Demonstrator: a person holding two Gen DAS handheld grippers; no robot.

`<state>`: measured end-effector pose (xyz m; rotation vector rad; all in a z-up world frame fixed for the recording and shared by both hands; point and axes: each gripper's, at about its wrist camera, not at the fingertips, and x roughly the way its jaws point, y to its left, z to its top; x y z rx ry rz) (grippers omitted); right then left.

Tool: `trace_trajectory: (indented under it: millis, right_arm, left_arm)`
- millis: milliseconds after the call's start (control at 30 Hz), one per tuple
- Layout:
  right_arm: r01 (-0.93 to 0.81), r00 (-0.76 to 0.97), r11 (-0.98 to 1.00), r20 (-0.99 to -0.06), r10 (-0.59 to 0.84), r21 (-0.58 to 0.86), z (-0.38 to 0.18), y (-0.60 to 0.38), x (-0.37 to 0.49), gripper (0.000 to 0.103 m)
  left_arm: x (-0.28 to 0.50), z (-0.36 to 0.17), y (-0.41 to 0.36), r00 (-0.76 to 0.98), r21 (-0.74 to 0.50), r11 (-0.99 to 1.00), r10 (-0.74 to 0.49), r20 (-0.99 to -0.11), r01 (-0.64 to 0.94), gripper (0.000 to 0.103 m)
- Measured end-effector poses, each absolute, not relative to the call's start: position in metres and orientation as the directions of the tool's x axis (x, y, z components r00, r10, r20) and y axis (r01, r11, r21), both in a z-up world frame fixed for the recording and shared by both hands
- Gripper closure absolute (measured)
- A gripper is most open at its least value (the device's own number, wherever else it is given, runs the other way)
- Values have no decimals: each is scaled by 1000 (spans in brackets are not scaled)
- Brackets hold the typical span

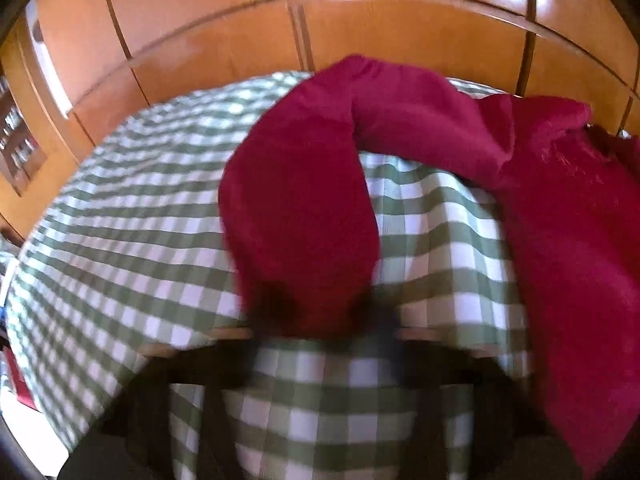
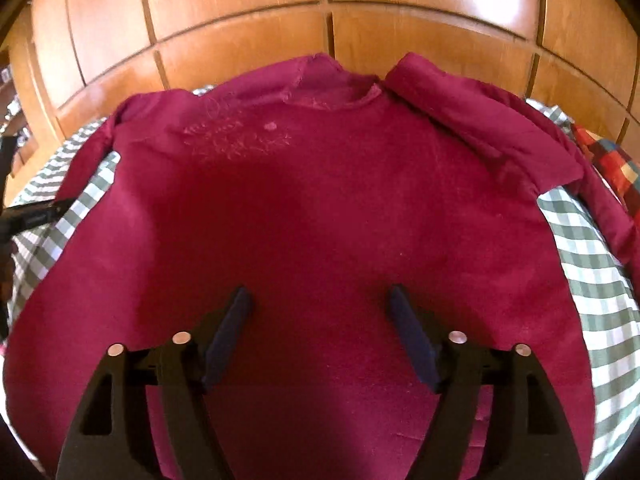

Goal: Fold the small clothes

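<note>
Left wrist view: one red sweater (image 1: 568, 216) lies on one green-checked cloth (image 1: 120, 216). One sleeve (image 1: 300, 216) runs down to 6 o'clock, where the blurred left gripper (image 1: 320, 320) has its jaws clenched on the sleeve end.

Right wrist view: the same sweater (image 2: 320, 208) lies spread flat, collar at 12 o'clock. The right gripper (image 2: 320, 320) hangs over it, jaws released, nothing gripped. One plaid fabric (image 2: 612, 164) shows at 3 o'clock.

crimson long-sleeved knit sweater (image 2: 320, 208): faint pale chest print | checked cloth cover (image 1: 120, 220): green-and-white gingham | glossy wooden panelled wall (image 2: 240, 20): orange-brown | plaid fabric (image 2: 612, 160): red, blue, yellow | right hand-held gripper (image 2: 320, 300): black, navy pads
</note>
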<state>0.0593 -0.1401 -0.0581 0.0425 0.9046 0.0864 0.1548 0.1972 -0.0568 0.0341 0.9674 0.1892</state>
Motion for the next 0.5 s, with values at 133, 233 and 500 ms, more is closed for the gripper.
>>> trace_trajectory:
  millis: [133,233,500]
  right_arm:
    - [-63,614,996,-784,92,67,-60,-137,62,26]
    - [-71,611,996,-787,89,57,-61,-135,62,24]
    - [-68,618,997,-783,69,35,-62,-131,61,23]
  left_arm:
    - [146,-14,245,619,-51,963,128,-775,-264,94]
    - [131,27,292,665,-208,925,61,-744,-318,94]
    - [112,103,385,712,-368,825,58,-700,-429,94]
